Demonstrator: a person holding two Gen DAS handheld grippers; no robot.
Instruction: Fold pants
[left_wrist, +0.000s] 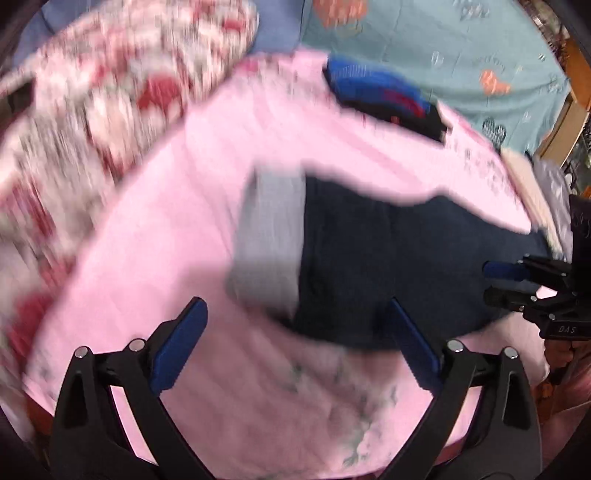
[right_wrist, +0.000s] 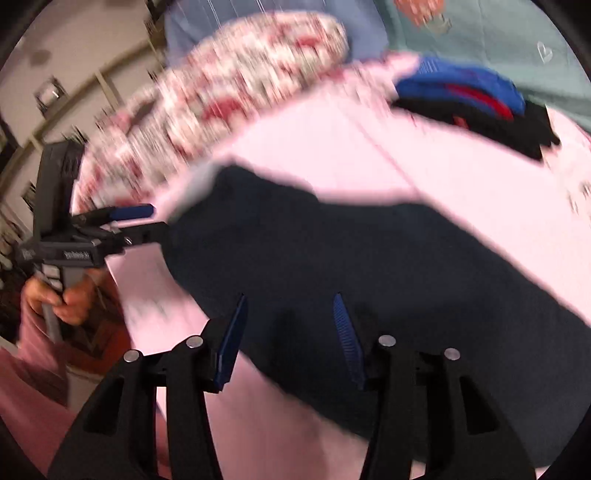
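Dark navy pants with a grey waistband lie flat on the pink sheet. My left gripper is open, its blue-padded fingers straddling the near edge of the pants by the waistband, with nothing clamped. The right gripper shows at the right edge, by the leg end. In the right wrist view my right gripper stands open over the pants. A hand holds the left gripper at the waistband end. Both views are motion-blurred.
A red-and-white floral quilt is bunched along the far left of the bed. A folded stack of blue, red and black clothes sits on the pink sheet's far side. Teal patterned bedding lies behind it.
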